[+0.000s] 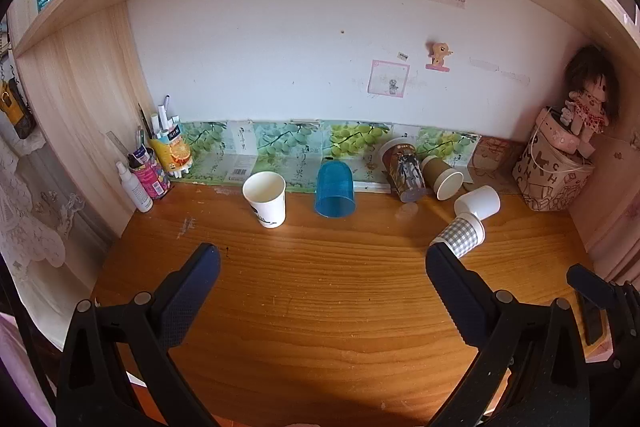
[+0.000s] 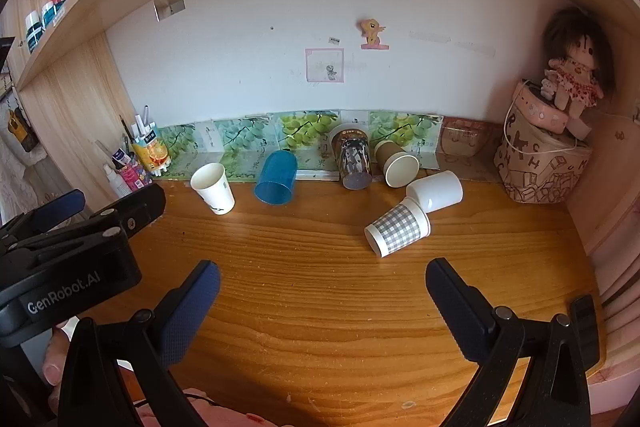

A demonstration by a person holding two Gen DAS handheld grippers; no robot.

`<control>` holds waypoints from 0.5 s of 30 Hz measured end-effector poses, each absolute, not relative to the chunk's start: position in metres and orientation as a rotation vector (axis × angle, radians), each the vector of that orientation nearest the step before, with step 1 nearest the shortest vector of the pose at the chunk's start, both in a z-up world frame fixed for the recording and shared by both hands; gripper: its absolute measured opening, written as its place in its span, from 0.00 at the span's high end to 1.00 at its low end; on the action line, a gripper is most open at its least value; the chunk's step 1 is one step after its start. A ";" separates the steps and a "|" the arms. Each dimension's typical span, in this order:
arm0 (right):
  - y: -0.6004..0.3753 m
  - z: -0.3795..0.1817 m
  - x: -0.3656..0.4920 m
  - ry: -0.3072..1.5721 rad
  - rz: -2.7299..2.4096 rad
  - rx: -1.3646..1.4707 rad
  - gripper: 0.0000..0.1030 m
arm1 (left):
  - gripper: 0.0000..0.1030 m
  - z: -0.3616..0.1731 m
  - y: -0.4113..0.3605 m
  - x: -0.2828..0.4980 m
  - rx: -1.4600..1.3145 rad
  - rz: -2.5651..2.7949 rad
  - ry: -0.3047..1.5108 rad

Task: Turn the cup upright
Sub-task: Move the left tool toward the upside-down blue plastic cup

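Both your tools hang spread and hold nothing: the left tool (image 1: 322, 261) and the right tool (image 2: 322, 277) sit over the bench's (image 2: 320, 287) near edge. The checked cup (image 2: 397, 230) lies on its side toward the back right, touching a white cup (image 2: 436, 191). The blue cup (image 2: 277, 178) stands mouth-down near the back edge.
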State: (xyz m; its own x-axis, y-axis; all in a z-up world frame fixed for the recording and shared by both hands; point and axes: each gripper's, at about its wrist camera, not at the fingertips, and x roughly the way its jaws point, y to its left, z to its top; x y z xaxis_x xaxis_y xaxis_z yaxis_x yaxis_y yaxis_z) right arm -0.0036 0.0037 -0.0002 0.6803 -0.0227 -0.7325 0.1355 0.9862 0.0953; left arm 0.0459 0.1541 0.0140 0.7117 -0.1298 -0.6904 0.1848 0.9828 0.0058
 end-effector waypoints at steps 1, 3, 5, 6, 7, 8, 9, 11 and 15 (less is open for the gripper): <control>0.005 0.000 -0.004 0.823 -0.091 0.144 0.00 | 0.00 0.014 0.156 0.047 0.070 -0.180 0.767; 0.006 -0.001 -0.004 0.830 -0.097 0.144 0.00 | 0.00 0.014 0.160 0.049 0.056 -0.179 0.774; 0.007 -0.001 -0.005 0.835 -0.107 0.143 0.00 | 0.00 0.013 0.164 0.052 0.050 -0.177 0.785; 0.008 -0.001 -0.005 0.837 -0.113 0.145 0.00 | 0.00 0.011 0.167 0.053 0.048 -0.177 0.792; 0.008 -0.001 -0.005 0.839 -0.118 0.148 0.00 | 0.00 0.010 0.170 0.055 0.045 -0.177 0.800; 0.008 -0.002 -0.005 0.840 -0.126 0.151 0.00 | 0.00 0.009 0.172 0.058 0.038 -0.177 0.809; 0.013 -0.003 -0.005 0.843 -0.138 0.152 0.00 | 0.00 0.009 0.175 0.060 0.028 -0.181 0.818; 0.015 -0.002 -0.004 0.849 -0.154 0.163 0.00 | 0.00 0.008 0.180 0.066 0.008 -0.201 0.835; 0.018 -0.003 -0.003 0.857 -0.196 0.174 0.00 | 0.00 0.006 0.188 0.079 0.006 -0.223 0.847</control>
State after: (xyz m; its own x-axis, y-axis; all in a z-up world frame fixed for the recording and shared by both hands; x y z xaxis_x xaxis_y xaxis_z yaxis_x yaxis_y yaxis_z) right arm -0.0026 0.0180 -0.0035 0.6383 -0.1015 -0.7630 0.2406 0.9679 0.0725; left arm 0.0786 0.1878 0.0059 0.6399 -0.1937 -0.7436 0.1982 0.9766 -0.0838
